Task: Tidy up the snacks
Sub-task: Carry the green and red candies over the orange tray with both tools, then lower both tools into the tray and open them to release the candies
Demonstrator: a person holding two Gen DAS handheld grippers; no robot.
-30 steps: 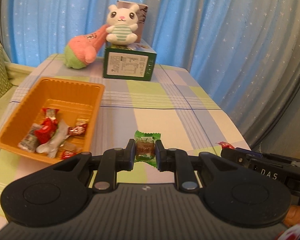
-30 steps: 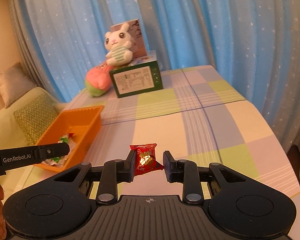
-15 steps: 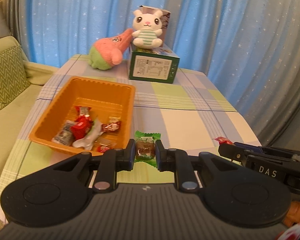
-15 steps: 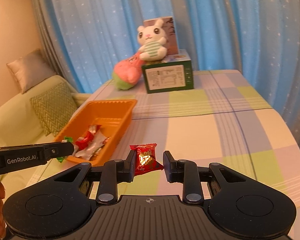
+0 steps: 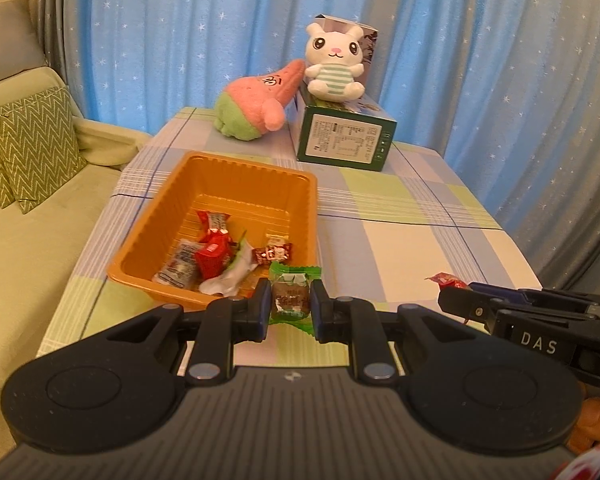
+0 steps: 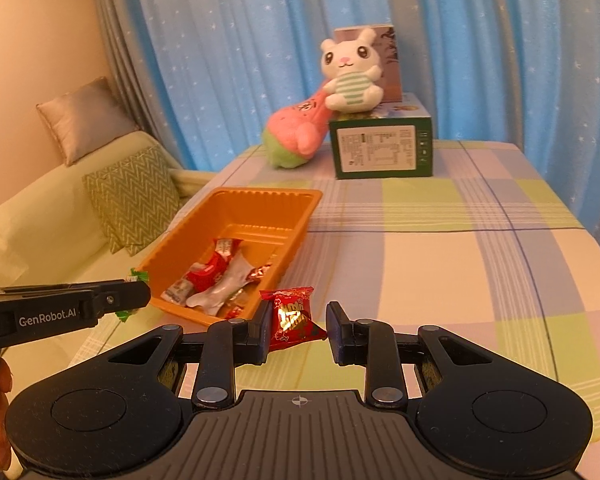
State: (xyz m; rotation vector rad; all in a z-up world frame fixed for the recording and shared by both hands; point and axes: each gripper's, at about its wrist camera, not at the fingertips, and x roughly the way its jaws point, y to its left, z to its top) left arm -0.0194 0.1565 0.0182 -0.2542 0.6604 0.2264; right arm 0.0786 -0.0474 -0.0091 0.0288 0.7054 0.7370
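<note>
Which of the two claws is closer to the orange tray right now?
Left. The left claw, gripping a green candy, hangs at the orange tray's near rim. The right claw, holding a red candy, is farther right.

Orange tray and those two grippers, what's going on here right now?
A person is sorting wrapped snacks into the orange tray on the checked table. The left gripper is shut on a green-wrapped candy, near the tray's front edge. The right gripper carries a red snack packet beside the tray's near corner. Several candies already lie in the tray; neither held snack has been dropped in yet.
</note>
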